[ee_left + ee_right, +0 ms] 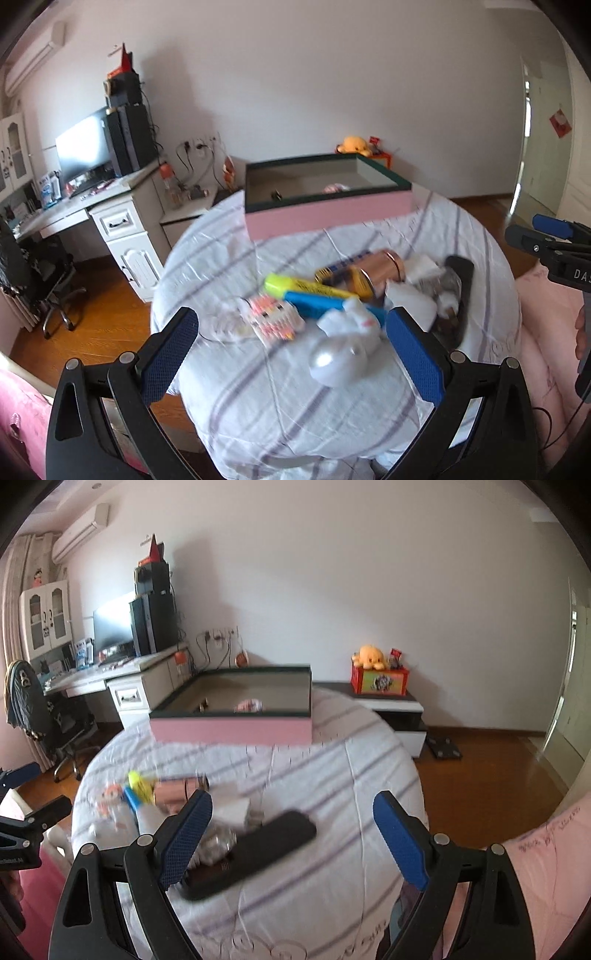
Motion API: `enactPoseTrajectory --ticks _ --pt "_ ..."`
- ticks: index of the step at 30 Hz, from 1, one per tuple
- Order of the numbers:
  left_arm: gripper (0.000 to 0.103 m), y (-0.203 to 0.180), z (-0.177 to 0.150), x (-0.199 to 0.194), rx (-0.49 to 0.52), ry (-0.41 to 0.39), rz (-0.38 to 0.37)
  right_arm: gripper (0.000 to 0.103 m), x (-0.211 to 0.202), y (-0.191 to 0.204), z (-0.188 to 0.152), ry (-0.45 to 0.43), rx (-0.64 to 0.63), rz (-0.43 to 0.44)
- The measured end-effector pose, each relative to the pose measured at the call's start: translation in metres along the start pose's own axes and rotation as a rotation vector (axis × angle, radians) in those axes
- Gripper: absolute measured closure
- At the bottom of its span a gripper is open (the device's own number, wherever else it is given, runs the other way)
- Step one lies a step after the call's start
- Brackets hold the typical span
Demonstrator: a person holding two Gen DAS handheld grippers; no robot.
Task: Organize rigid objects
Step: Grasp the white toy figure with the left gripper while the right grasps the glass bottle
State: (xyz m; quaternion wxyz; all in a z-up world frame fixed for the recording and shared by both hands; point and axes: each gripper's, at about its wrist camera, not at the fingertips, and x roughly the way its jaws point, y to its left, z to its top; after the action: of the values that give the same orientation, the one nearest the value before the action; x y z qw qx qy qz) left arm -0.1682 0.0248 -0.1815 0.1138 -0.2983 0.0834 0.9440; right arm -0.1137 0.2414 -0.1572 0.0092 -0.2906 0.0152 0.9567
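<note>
Left gripper wide open, empty — white toy sits between its jaws, untouched. Right gripper wide open, empty — black remote below, toward its left jaw.

Hardly any writing can be read here. In the left wrist view, the white letters "DA" and part of a third letter (cut off by the edge of the view) stand on the black body of the right gripper at the far right. The yellow highlighter in the pile on the striped cloth carries dark print, too blurred to make out. The red paper sign on the door at the right bears a pale figure, unreadable.
</note>
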Motion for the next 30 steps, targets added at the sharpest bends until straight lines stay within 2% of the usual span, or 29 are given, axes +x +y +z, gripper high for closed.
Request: enactPoseTrajectory --ticks 11,15,16,18,25,30 --pt "0.002 -0.014 -0.018 0.040 0.002 0.085 -0.064 0.013 0.011 0.000 -0.023 0.058 -0.006 0.007" --pt "0.035 -0.015 -0.020 0.055 -0.009 0.117 -0.108 0.013 0.019 0.001 -0.025 0.077 -0.006 0.002" --pt "0.038 -0.015 -0.021 0.058 -0.009 0.122 -0.123 0.013 0.021 0.002 -0.024 0.081 -0.006 0.001" --pt "0.053 -0.015 -0.022 0.061 -0.012 0.120 -0.161 0.013 0.026 0.003 -0.025 0.091 -0.008 0.003" --pt "0.058 -0.011 -0.020 0.054 -0.007 0.093 -0.148 0.013 0.047 0.012 -0.023 0.136 -0.039 0.006" --pt "0.058 0.000 -0.016 0.042 -0.003 0.073 -0.128 0.013 0.048 0.028 -0.025 0.145 -0.053 0.059"
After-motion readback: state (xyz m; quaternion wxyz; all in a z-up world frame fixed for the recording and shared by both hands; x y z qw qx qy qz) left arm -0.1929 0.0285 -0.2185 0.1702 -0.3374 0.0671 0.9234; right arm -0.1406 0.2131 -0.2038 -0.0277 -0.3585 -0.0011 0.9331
